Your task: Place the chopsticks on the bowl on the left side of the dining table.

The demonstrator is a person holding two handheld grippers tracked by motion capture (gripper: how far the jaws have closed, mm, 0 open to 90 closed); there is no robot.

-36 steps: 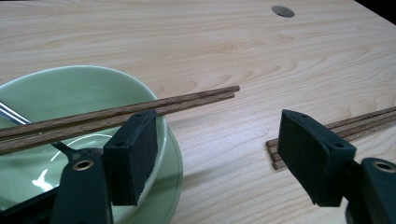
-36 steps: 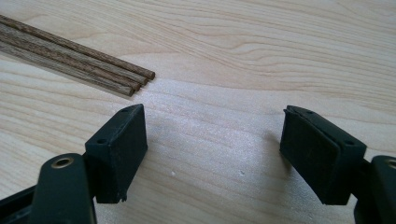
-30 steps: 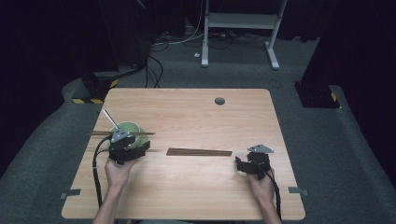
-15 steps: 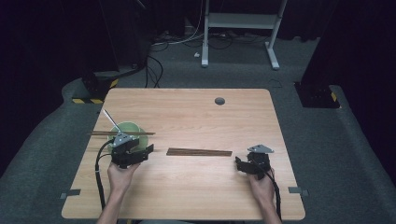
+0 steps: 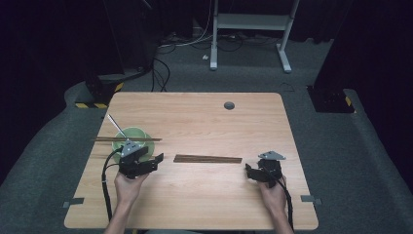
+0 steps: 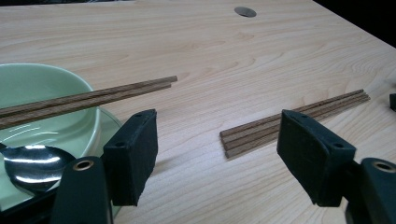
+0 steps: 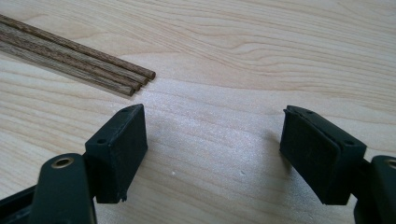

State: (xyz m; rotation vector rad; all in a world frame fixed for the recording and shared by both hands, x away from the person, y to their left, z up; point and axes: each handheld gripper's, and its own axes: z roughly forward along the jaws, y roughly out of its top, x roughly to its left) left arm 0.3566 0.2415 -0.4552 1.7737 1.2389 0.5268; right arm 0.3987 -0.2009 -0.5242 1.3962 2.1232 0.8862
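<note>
While both grippers rest low over the tabletop [image 5: 204, 122], the left gripper [image 5: 157, 161] and right gripper [image 5: 249, 171] hold their fingers wide, gripping nothing. Between them lies the chopstick bundle [image 5: 208, 159]; another pair of chopsticks [image 5: 127, 139] bridges the green bowl [image 5: 139, 132].

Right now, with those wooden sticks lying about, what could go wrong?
The pair of chopsticks balanced across the green bowl could be knocked off by the open left gripper close beside it. The bundle of chopsticks on the table lies flat and loose, so gripping it may scatter them.
</note>
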